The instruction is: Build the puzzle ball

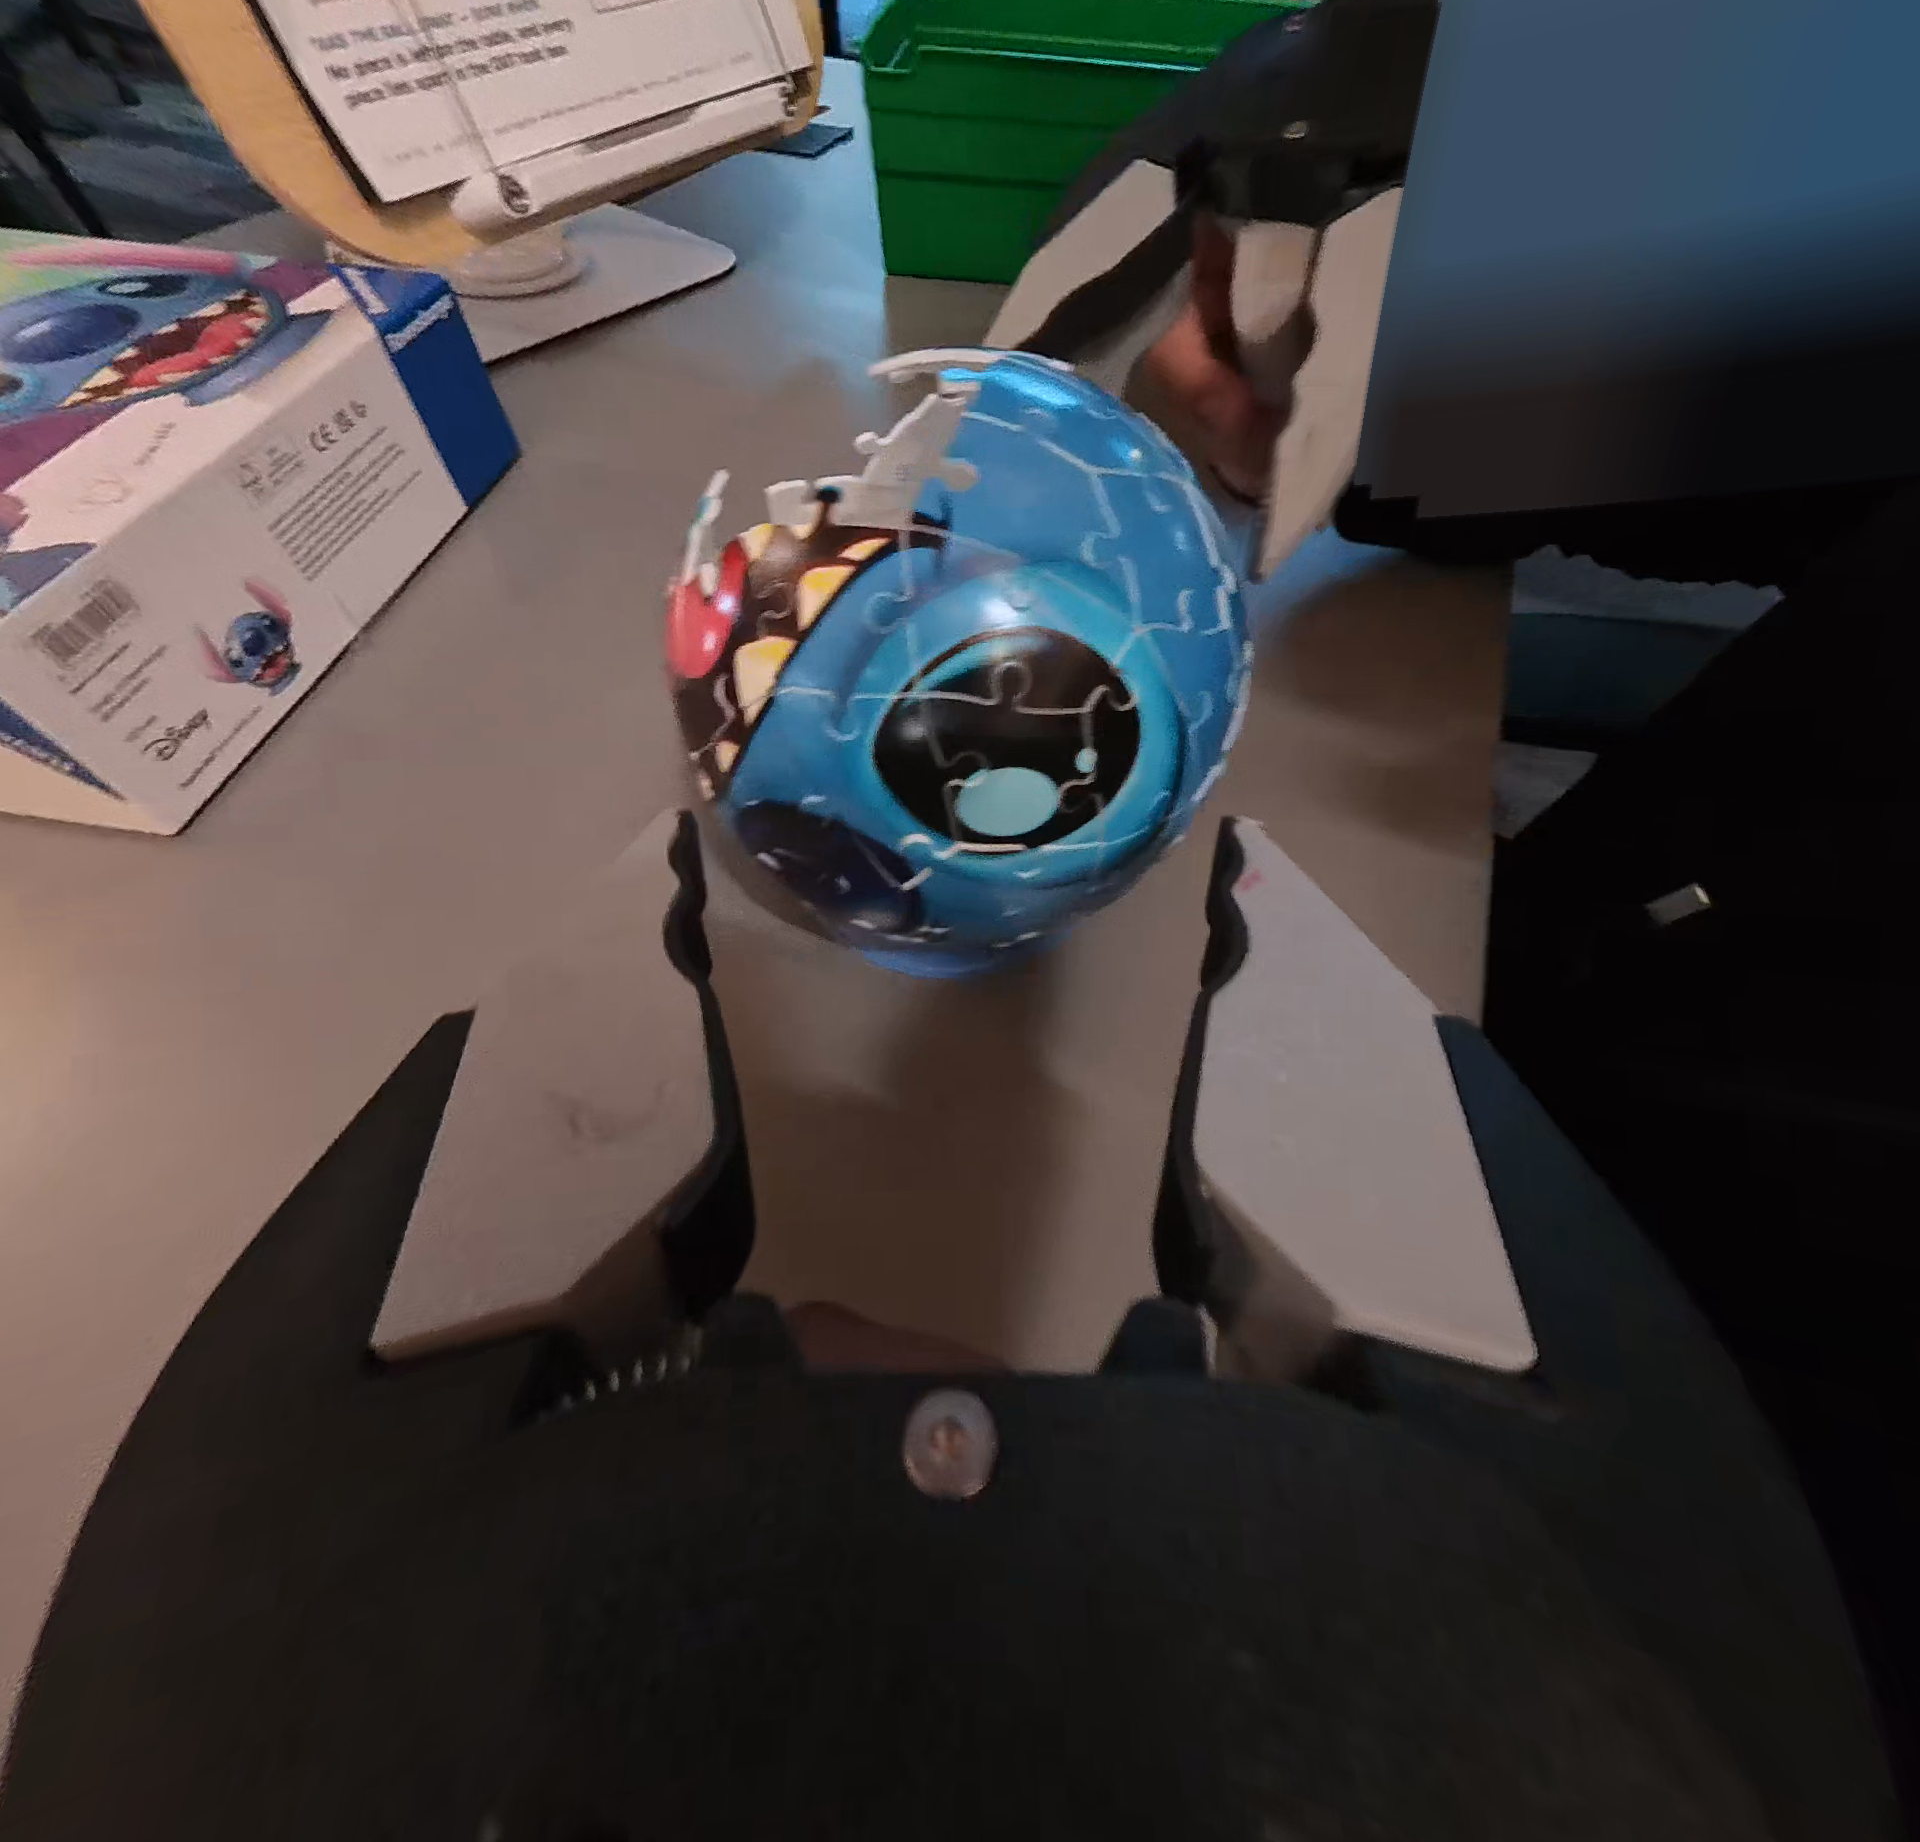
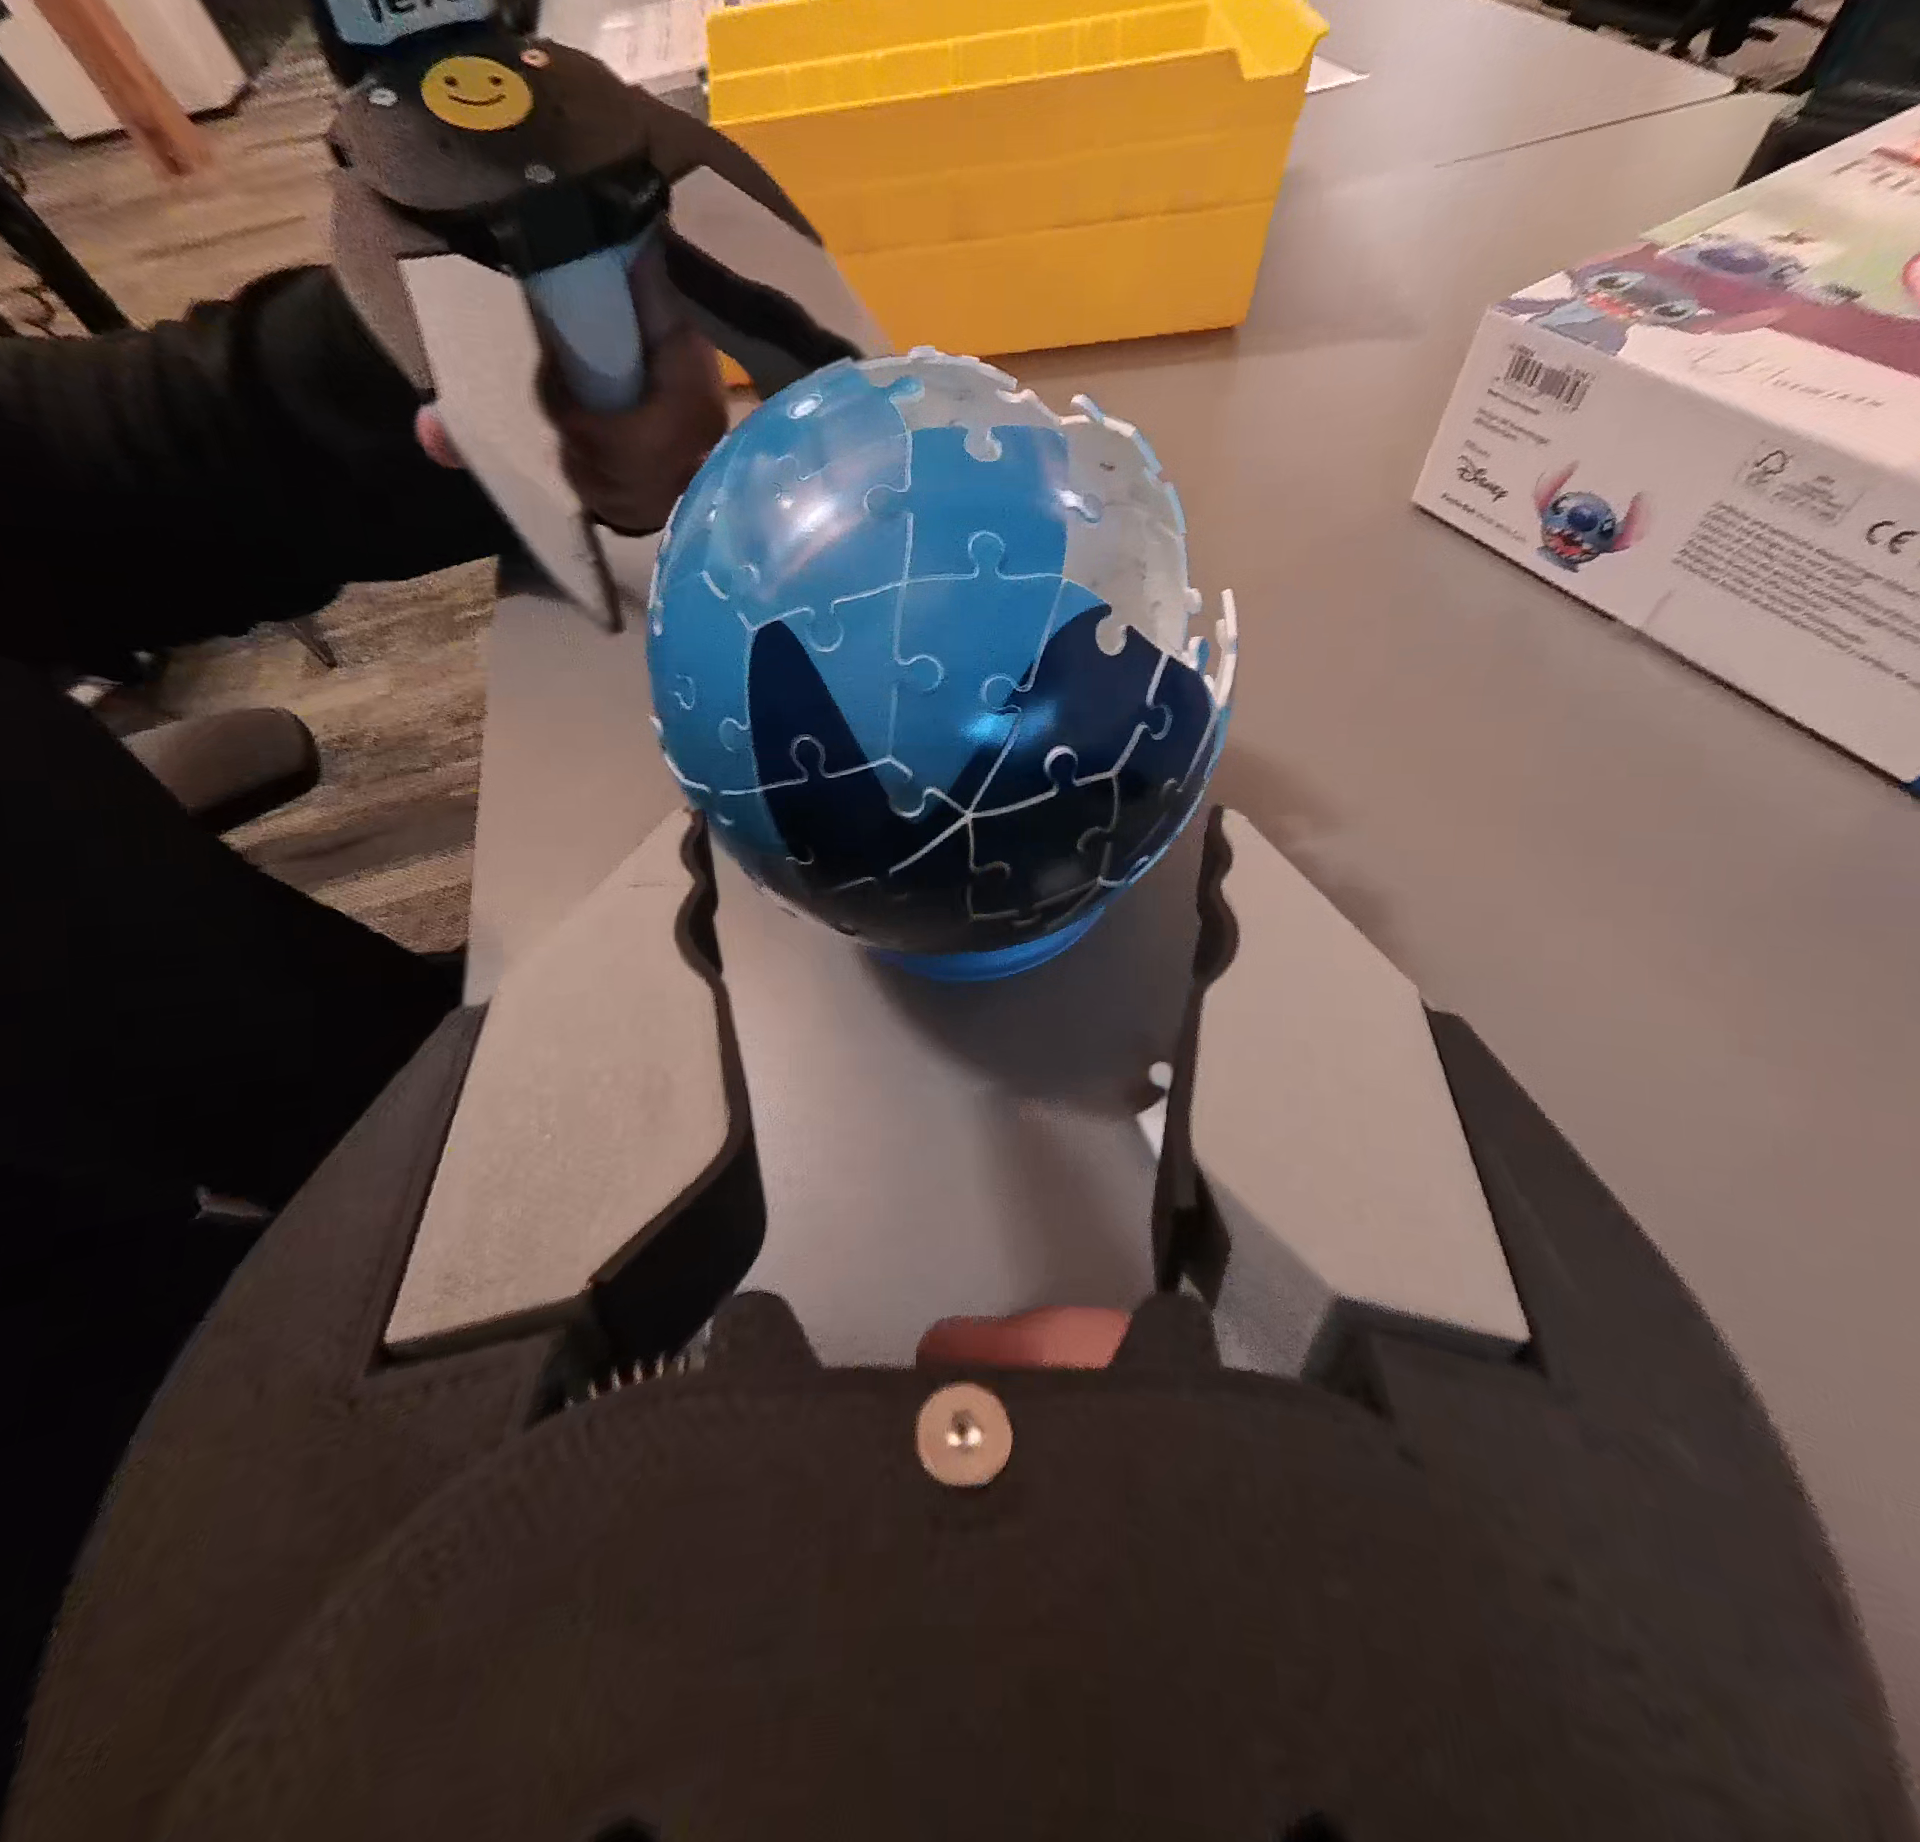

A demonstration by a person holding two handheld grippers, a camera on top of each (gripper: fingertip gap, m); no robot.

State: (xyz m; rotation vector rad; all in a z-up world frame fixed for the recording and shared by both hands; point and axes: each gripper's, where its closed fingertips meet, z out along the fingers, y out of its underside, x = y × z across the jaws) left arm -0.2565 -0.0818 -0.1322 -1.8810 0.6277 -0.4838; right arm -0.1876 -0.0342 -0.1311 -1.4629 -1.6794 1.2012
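Left wrist view runs, from left to right, past the puzzle box (image 1: 208, 545) lying well to the left of the puzzle ball (image 1: 956, 649), then a document stand (image 1: 499, 78) behind and left of the ball, then a green bin (image 1: 997, 99) behind it, and last the right hand-held gripper (image 1: 1257, 358) just behind the ball's right shoulder. The ball stands on its small blue ring on the grey table (image 1: 416, 909), mostly assembled, with an open gap at its upper left where white piece edges stick up. The left hand-held gripper (image 1: 951, 857) hovers just in front of the ball, its fingers spread wide and holding nothing.

From the right wrist view, the left hand-held gripper sits left of the ball (image 2: 935, 649), a yellow bin (image 2: 1008, 130) behind it, the box to its right. The right hand-held gripper (image 2: 951, 857) is likewise spread and empty, close to the ball's base.

Judged from this, the closing stage is in hand: the gap remains unfilled. No loose piece is visible, so the next move likely calls for fetching one, then steadying the ball while pressing it in gently.
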